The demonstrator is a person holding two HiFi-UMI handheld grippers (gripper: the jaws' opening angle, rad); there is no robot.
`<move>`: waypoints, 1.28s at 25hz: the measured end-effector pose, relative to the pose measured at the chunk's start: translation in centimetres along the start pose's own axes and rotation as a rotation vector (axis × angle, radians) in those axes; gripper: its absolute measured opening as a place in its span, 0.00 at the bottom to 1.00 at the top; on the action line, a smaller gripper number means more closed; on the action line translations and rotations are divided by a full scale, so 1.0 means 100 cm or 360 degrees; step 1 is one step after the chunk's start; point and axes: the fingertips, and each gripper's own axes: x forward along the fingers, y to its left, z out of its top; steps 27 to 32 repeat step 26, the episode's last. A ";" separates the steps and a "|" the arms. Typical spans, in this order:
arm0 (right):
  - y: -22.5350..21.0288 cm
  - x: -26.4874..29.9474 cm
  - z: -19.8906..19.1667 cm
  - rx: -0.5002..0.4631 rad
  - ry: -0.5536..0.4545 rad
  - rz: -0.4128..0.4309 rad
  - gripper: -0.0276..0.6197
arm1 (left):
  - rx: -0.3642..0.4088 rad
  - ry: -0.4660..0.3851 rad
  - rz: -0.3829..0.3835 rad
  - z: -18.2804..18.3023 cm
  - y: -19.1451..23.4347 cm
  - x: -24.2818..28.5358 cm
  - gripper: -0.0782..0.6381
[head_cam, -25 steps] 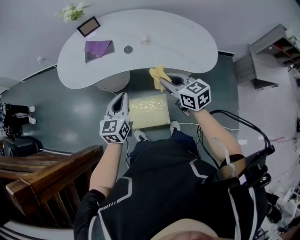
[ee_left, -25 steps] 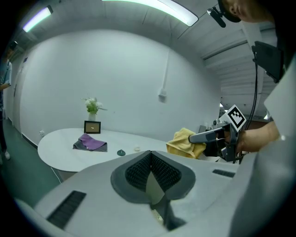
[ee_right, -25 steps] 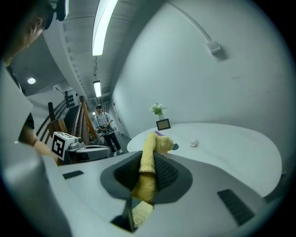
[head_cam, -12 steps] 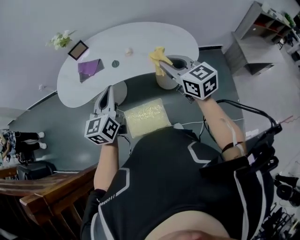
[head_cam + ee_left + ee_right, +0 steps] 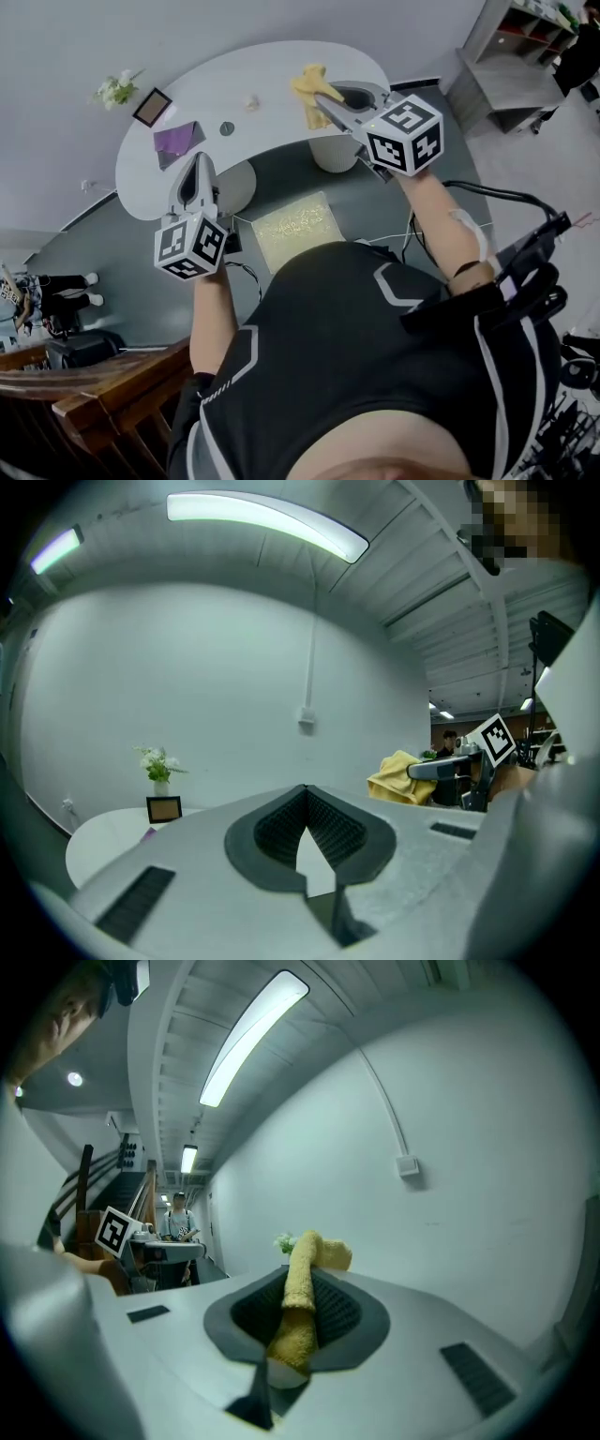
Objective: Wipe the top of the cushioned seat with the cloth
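The right hand-held gripper [image 5: 328, 103] pinches the yellow cloth [image 5: 307, 86], upper middle. The left hand-held gripper [image 5: 195, 173] is closed and empty. The cushioned seat [image 5: 298, 228] sits mid-frame (well apart). The thin pinch might let the cloth slip.

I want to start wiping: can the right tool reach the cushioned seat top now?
Probably yes: the right tool, shut on the cloth, hangs above the table; the seat top lies bare below.

Head view steeply downward; common cloth [image 5: 312, 86].

Cloth [image 5: 311, 86] higher, farther from seat [image 5: 298, 228]
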 end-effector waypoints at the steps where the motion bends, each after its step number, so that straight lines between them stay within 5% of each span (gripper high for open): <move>1: 0.000 0.002 -0.002 -0.0011 0.0012 -0.0004 0.14 | 0.0010 -0.0003 0.0007 0.001 0.001 0.000 0.11; 32: -0.003 0.018 0.004 -0.0043 0.0035 -0.0063 0.14 | 0.0026 -0.0083 0.0079 0.020 0.014 -0.001 0.11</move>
